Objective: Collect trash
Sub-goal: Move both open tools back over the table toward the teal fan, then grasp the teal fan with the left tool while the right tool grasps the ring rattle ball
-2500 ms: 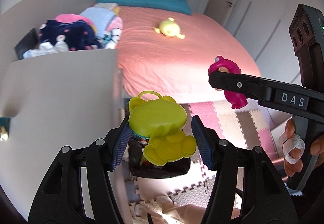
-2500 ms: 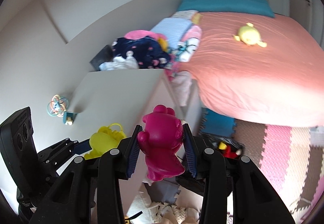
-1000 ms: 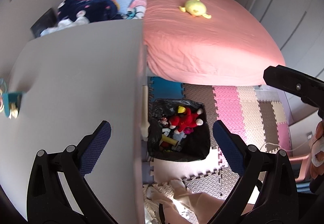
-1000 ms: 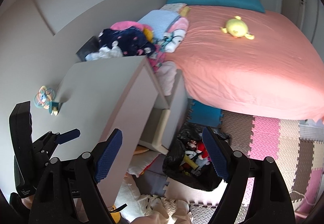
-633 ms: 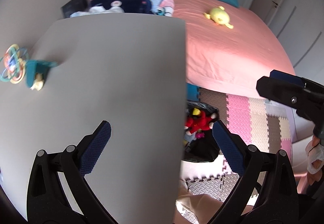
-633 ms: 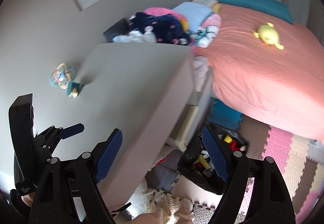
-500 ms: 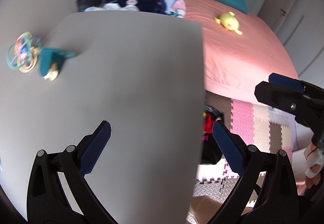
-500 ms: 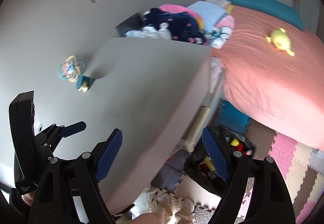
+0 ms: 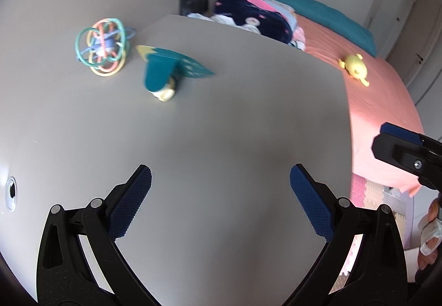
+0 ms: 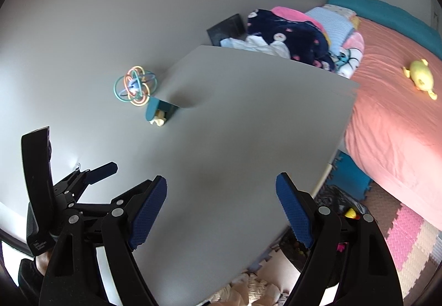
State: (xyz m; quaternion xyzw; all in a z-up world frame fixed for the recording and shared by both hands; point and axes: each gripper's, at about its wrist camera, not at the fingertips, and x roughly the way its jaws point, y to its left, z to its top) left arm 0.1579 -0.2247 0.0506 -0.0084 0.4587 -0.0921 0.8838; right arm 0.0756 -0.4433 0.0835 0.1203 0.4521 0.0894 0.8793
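Note:
My left gripper [image 9: 219,195] hangs open and empty over the grey table top [image 9: 234,126]. Ahead of it to the left lie a ball of coloured rings [image 9: 102,50] and a teal toy [image 9: 165,73] with a cream piece under it. My right gripper [image 10: 221,195] is also open with nothing between its fingers, above the table's near part. In the right wrist view the ring ball [image 10: 135,86] and teal toy [image 10: 158,111] sit further back left. The black trash bag [image 10: 339,203] with toys inside stands on the floor past the table's right edge, partly hidden by my right finger.
A pink bed [image 10: 400,118] with a yellow plush [image 10: 420,75] fills the right side. A pile of clothes [image 10: 290,29] lies behind the table. Foam floor mats [image 10: 408,237] show lower right. A hand [image 9: 431,234] holds the right gripper's handle.
Both grippers held toys earlier and now stand open and empty. They have swung left from above the trash bag to over the table top; the ring ball and teal toy came closer.

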